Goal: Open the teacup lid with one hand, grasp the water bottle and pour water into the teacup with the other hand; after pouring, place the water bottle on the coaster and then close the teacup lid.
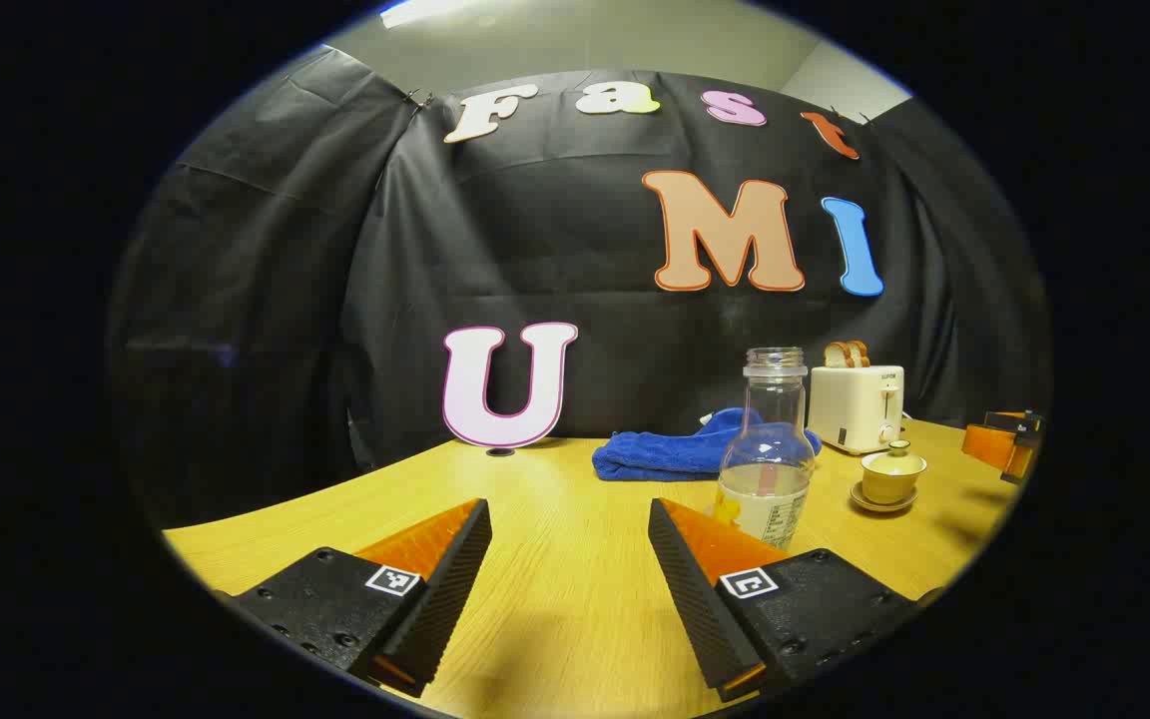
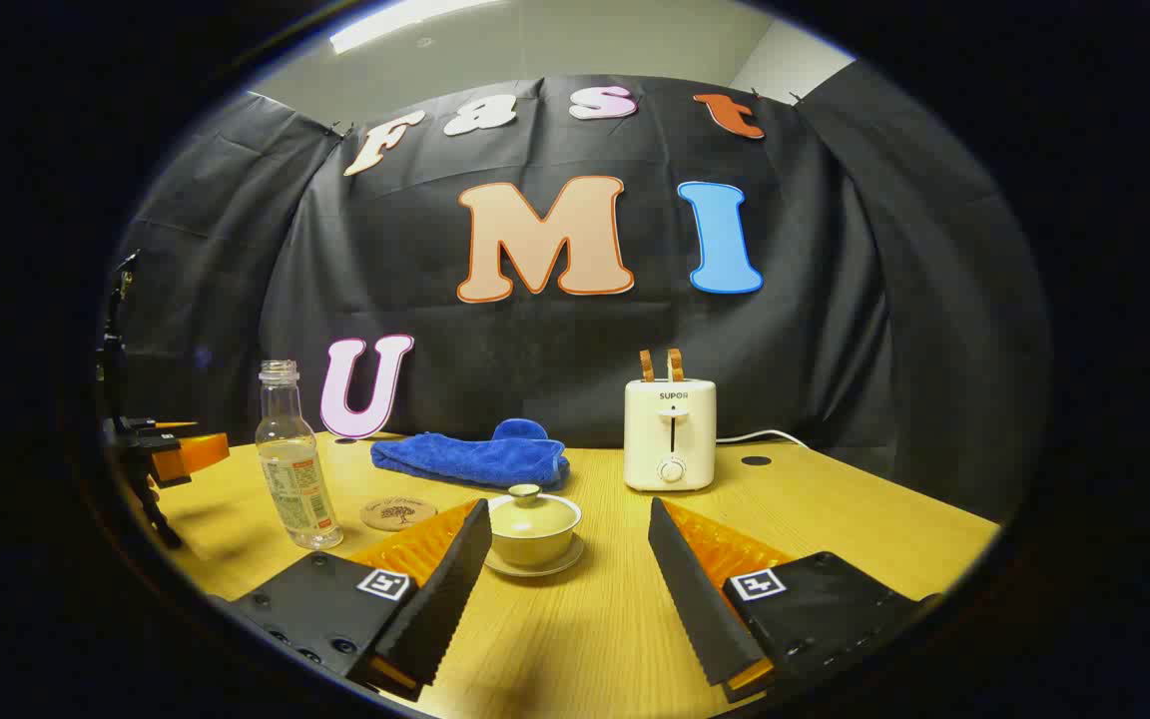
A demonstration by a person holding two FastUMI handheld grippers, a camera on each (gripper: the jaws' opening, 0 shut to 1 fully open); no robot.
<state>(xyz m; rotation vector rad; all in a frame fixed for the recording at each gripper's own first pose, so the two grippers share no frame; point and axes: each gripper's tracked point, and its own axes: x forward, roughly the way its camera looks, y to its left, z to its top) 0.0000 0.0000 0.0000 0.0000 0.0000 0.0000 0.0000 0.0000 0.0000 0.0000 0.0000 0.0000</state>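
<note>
Wooden table (image 2: 835, 519) carries the lidded teacup (image 2: 533, 527) just ahead of the open right gripper (image 2: 569, 559), the water bottle (image 1: 767, 449) just ahead-right of the open left gripper (image 1: 569, 559).

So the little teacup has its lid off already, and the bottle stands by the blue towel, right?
Not quite: the teacup has its lid on, sitting on top with its knob up, as the right gripper view shows. The rest holds: the water bottle stands upright on the table, near the blue towel.
</note>
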